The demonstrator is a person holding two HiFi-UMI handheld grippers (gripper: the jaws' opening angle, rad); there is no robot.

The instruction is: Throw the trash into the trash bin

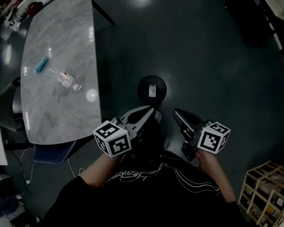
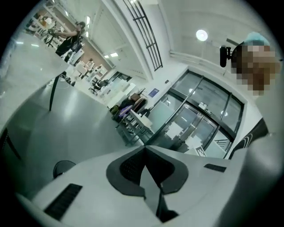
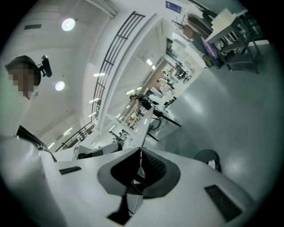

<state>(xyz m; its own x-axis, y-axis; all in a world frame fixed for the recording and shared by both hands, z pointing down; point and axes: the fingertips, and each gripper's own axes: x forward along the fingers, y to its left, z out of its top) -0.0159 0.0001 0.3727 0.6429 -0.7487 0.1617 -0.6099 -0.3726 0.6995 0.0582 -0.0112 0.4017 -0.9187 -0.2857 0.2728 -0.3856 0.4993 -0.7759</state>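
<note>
Left tongs [image 1: 151, 112]: clenched, pads together, nothing between them.
Right tongs [image 1: 177, 113]: clenched, empty.
Trash bin [image 1: 143, 83]: on the floor at 12 o'clock, just beyond both tips, a white scrap [image 1: 152, 90] inside.
Bottle [image 1: 66, 79]: lying on the surface [image 1: 65, 29] at 10 o'clock, well apart from the tongs.
Teal packet [image 1: 41, 65]: near the bottle, at its 10 o'clock.

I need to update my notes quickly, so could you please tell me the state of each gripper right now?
The white left gripper: closed, fingers together, nothing between them.
The white right gripper: closed, nothing clearly held.
</note>
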